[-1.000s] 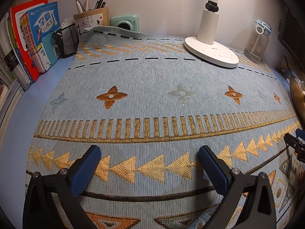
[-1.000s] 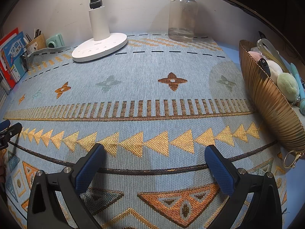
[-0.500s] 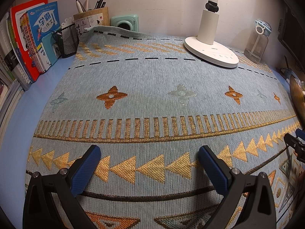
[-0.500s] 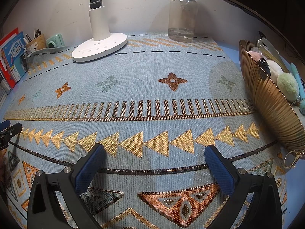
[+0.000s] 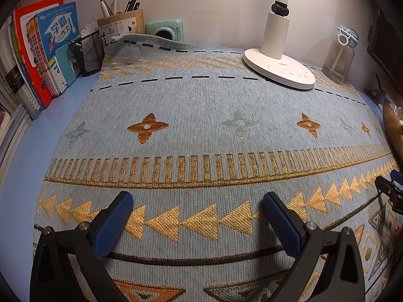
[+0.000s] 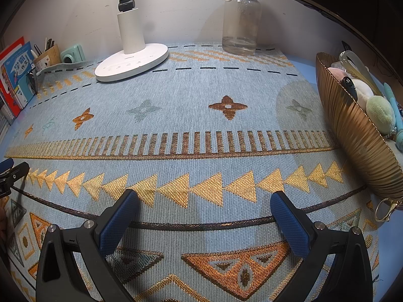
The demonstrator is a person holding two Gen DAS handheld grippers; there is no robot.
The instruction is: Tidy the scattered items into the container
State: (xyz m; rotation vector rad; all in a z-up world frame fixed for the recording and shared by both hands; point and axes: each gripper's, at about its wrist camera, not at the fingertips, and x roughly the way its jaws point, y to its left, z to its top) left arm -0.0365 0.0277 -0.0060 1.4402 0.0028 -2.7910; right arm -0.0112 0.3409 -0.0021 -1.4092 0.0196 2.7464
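Counter (image 5: pixel 37 138) carries a patterned blue mat (image 5: pixel 201 130), lamp (image 5: pixel 279 68), bottle (image 6: pixel 241 25) and gold basket (image 6: pixel 352 138). Left tool (image 5: pixel 196 209) and right tool (image 6: pixel 204 206): both spread, empty.

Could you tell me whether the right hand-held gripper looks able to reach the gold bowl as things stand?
Probably yes. The right hand-held gripper is open and holds nothing, and only bare mat lies between it and the gold bowl to its right.

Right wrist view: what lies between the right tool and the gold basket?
Only bare patterned mat separates the right tool from the gold basket. A keyring hangs off the basket's near end.
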